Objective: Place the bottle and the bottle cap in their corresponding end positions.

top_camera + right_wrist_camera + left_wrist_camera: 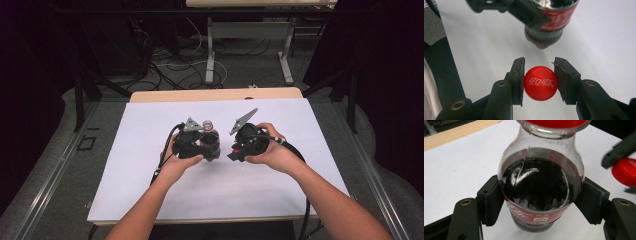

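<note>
Above the white sheet covering the bench (150, 165), the left gripper (192, 142) has its fingers (491, 202) clamped on the belly of a small cola bottle (540, 185) part full of dark drink, while the right gripper (245, 145) pinches the red cap (540, 83) between its fingers (517, 80), just beside the bottle. Judging from this, the unscrewing looks finished: the cap is off and clear of the neck. If the job is to open the bottle, what seems left is to put the cap down and stand the bottle on the bench; if it is to close it, the cap has yet to be brought to the mouth.

The high view gives the layout, with both hands near the middle of the sheet and the bottle's open mouth pointing away from the person. The left gripper view adds the liquid level, the red neck ring and the label. The right gripper view alone reads the white lettering on the cap's top and shows the bottle's base hanging free of the sheet.
</note>
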Available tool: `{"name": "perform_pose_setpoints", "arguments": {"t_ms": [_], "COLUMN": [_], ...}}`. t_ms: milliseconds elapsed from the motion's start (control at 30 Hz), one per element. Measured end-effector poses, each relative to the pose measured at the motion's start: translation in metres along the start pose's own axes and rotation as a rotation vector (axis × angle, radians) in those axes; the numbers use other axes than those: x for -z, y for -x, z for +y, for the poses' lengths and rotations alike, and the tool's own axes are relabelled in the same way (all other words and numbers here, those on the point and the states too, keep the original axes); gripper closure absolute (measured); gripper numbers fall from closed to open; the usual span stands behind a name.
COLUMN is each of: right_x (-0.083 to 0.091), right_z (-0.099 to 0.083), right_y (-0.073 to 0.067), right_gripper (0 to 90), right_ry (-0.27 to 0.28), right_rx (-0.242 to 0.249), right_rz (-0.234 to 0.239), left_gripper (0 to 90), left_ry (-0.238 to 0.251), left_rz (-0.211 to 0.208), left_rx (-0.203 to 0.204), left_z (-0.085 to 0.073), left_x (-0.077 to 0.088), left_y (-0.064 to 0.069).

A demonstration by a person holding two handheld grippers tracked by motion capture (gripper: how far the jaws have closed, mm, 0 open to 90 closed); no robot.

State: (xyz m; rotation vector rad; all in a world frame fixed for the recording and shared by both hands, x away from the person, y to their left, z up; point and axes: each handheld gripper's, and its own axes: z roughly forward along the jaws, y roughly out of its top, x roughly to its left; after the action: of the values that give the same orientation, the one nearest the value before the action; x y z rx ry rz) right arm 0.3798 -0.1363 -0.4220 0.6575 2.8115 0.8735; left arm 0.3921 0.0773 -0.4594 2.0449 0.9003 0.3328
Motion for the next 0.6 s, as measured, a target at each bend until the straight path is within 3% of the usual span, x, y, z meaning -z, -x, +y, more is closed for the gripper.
{"name": "perform_pose_setpoints", "arguments": {"t_ms": [300, 600], "right_x": [0.0, 0.0], "right_z": [-0.011, -0.016], "right_y": [0.007, 0.013], "right_gripper": [61.3, 61.3], "right_ry": [0.011, 0.004], "right_rx": [-0.042, -0.082], "right_rz": [-0.038, -0.058], "left_gripper": [30.2, 30.1], "left_ry": [-0.001, 0.004], "left_rz": [0.041, 0.052], "left_rx": [0.007, 0.01], "left_z": [0.02, 0.023], "left_x": [-0.022, -0.059], "left_y": [-0.016, -0.022]}}
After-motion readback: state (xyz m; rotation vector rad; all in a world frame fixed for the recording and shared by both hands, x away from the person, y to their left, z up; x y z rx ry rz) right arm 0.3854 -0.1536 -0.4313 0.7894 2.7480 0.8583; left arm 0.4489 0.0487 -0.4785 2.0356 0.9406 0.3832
